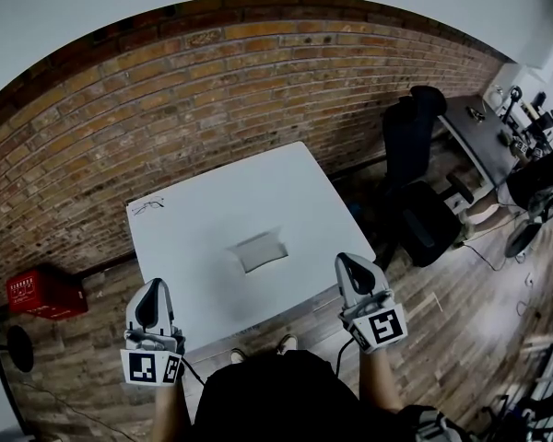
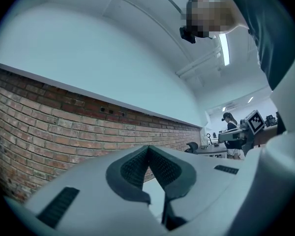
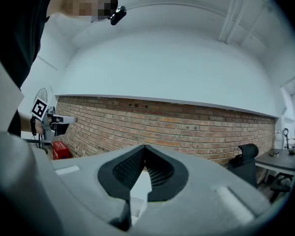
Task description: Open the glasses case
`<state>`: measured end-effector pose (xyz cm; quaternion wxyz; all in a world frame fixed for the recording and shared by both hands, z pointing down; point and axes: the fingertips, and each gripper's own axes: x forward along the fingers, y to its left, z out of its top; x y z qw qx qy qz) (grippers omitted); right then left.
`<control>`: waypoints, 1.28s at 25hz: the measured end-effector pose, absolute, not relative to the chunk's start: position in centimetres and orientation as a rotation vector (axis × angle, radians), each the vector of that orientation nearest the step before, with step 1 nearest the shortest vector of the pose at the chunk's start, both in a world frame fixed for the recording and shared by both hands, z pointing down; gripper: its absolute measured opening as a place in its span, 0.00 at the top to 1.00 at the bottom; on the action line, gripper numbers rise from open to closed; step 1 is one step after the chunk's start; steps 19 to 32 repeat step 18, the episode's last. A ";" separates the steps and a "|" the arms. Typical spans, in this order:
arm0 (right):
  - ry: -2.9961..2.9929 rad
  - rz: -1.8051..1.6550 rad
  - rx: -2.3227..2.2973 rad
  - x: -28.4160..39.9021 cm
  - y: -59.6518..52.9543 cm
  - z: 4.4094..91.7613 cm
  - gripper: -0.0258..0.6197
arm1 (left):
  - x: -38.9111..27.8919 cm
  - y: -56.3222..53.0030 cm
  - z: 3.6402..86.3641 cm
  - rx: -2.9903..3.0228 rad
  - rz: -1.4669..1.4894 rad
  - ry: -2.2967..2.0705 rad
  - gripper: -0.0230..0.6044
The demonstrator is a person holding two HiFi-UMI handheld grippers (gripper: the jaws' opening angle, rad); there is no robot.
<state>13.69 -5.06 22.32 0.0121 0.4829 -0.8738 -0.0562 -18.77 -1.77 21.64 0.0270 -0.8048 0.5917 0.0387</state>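
A grey glasses case [image 1: 260,250] lies closed near the middle of the white table [image 1: 212,219]. A pair of thin glasses [image 1: 148,206] rests at the table's far left corner. My left gripper [image 1: 153,290] hangs at the near left of the table, short of its front edge, and is shut with nothing held. My right gripper [image 1: 353,265] is over the table's near right corner, also shut and empty. In the left gripper view the left gripper [image 2: 148,149] has its pads together, pointing level at the brick wall. The right gripper view shows the right gripper [image 3: 145,148] closed the same way.
A brick wall [image 1: 212,90] runs behind the table. A black office chair [image 1: 415,168] stands to the right, with a cluttered desk [image 1: 484,132] and a seated person [image 1: 535,182] beyond it. A red box [image 1: 44,291] sits on the floor at the left.
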 end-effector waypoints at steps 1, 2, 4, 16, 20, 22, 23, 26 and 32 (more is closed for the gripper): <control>-2.723 -0.174 1.508 13.8 -5.1 22.3 0.95 | -18.7 -1.8 21.6 -2.488 0.121 1.825 0.95; -2.722 -0.172 1.510 13.9 -5.0 22.2 0.95 | -18.5 -1.8 21.6 -2.489 0.121 1.823 0.95; -2.722 -0.171 1.511 14.0 -5.1 22.3 0.95 | -18.3 -1.9 21.5 -2.489 0.120 1.820 0.95; -2.750 -0.171 1.478 14.5 -5.5 22.5 0.95 | -17.1 -1.7 21.8 -2.485 0.107 1.832 0.95; -2.752 -0.172 1.475 14.6 -5.6 22.5 0.95 | -16.9 -1.7 21.8 -2.484 0.105 1.831 0.95; -2.752 -0.172 1.475 14.6 -5.6 22.5 0.95 | -16.9 -1.7 21.8 -2.484 0.105 1.831 0.95; -2.752 -0.172 1.475 14.6 -5.6 22.5 0.95 | -16.9 -1.7 21.8 -2.484 0.105 1.831 0.95; -2.752 -0.172 1.475 14.6 -5.6 22.5 0.95 | -16.9 -1.7 21.8 -2.484 0.105 1.831 0.95; -2.752 -0.172 1.475 14.6 -5.6 22.5 0.95 | -16.9 -1.7 21.8 -2.484 0.105 1.831 0.95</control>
